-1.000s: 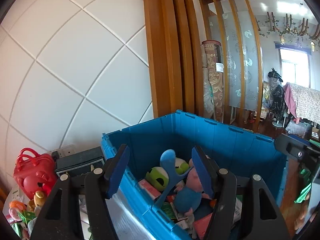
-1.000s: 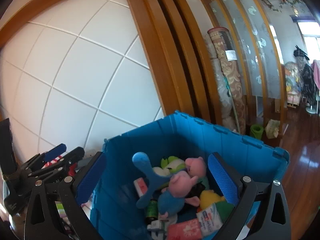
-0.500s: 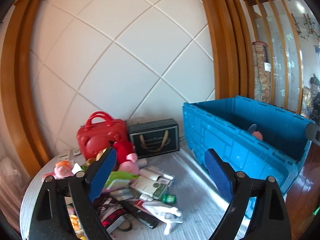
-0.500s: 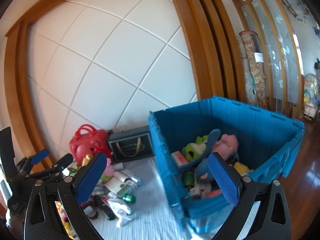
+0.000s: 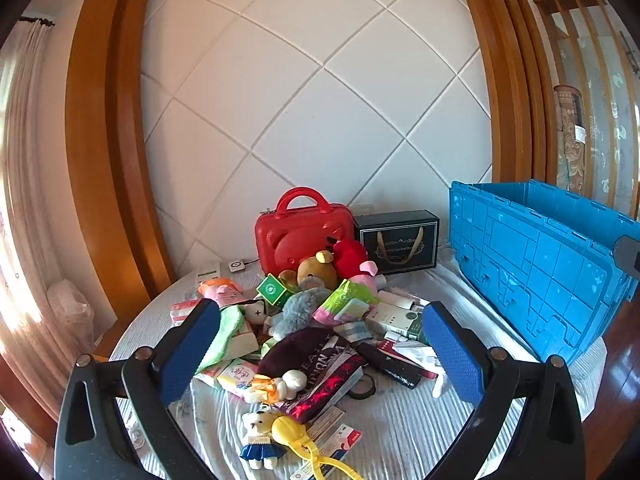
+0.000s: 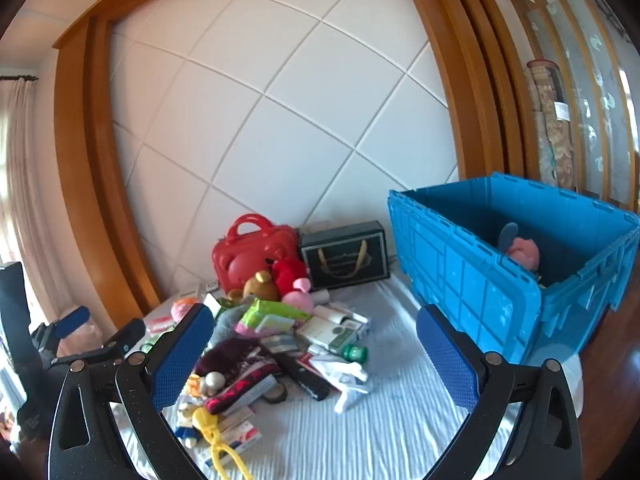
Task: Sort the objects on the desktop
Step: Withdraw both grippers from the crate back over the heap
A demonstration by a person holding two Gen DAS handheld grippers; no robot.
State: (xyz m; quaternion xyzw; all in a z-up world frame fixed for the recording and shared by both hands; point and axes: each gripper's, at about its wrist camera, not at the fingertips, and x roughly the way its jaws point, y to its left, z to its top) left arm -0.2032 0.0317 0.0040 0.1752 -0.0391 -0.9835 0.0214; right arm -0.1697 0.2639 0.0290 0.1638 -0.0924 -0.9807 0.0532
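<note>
A jumbled pile lies on the cloth-covered table point(image 5: 404, 436): a brown bear plush point(image 5: 316, 269), a grey plush point(image 5: 298, 311), a dark maroon cloth point(image 5: 306, 354), a green packet point(image 5: 345, 299), a yellow toy point(image 5: 291, 427) and several small boxes. My left gripper point(image 5: 320, 314) hovers in front of the pile; its jaws are opening, with nothing between them. My right gripper point(image 6: 314, 314) stands open and empty, facing the same pile point(image 6: 280, 340). The blue crate point(image 6: 460, 268) at the right holds a pink plush point(image 6: 522, 251). In the right wrist view the left gripper point(image 6: 100, 326) is at the left.
A red carry case point(image 5: 298, 232) and a black gift box point(image 5: 396, 240) stand against the white panelled wall behind the pile. The blue crate point(image 5: 540, 268) fills the table's right side. Bare cloth point(image 6: 400, 412) lies between pile and crate. Wooden frames flank the wall.
Both views have swung left, from looking down into the blue crate to facing the pile on the table. The left gripper's jaws have spread wider.
</note>
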